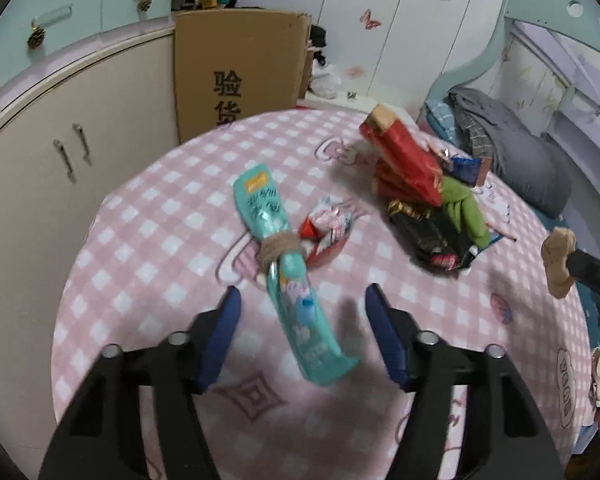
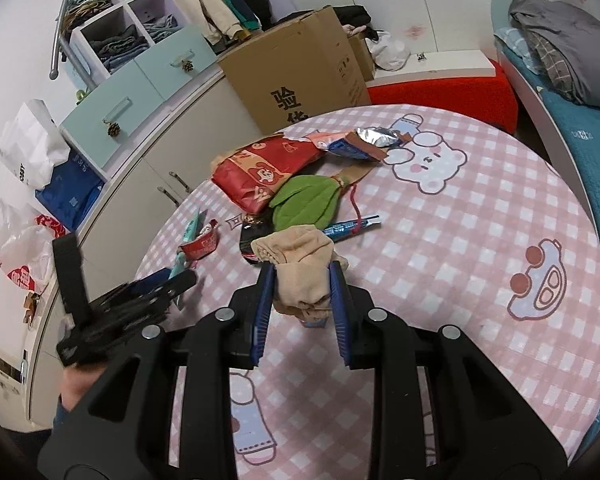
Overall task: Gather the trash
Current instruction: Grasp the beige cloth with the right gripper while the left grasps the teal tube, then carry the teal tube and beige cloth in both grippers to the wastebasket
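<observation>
My left gripper is open above a teal wrapper tied with twine, which lies between its fingers on the pink checked table. A small red and white wrapper lies beside it. My right gripper is shut on a beige crumpled rag and holds it above the table; the rag also shows in the left wrist view. Further back lies a pile: a red bag, a green cloth, a black wrapper and a foil packet.
A cardboard box stands behind the table beside beige cabinets. A bed with grey bedding is at the right. Plastic bags and shelves with clothes are at the left.
</observation>
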The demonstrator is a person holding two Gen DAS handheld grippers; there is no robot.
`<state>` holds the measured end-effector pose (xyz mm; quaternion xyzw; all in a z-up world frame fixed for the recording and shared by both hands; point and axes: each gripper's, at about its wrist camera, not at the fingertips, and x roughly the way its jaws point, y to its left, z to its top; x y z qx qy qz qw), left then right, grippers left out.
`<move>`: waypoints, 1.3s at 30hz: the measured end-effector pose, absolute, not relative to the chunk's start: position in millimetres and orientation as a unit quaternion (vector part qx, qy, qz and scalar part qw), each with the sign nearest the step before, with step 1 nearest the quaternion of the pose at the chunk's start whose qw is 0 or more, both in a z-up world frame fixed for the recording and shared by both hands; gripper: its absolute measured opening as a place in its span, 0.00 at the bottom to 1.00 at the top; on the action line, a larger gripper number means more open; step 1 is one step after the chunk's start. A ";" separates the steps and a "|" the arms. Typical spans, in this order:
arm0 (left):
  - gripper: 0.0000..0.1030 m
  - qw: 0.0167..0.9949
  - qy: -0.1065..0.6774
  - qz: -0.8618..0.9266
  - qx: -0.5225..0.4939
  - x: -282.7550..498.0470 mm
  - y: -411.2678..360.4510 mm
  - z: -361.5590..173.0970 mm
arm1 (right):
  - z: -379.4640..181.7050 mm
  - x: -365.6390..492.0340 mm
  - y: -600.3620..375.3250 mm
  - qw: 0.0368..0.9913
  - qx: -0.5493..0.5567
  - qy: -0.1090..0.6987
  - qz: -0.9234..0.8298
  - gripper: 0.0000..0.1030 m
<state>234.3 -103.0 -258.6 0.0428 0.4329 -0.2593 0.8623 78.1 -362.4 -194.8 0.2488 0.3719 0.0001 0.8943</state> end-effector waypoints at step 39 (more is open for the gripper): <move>0.08 0.905 0.401 -0.005 -0.145 155.5 251.3 -263.1 | -203.8 202.9 2.9 0.836 0.100 0.458 0.286 0.27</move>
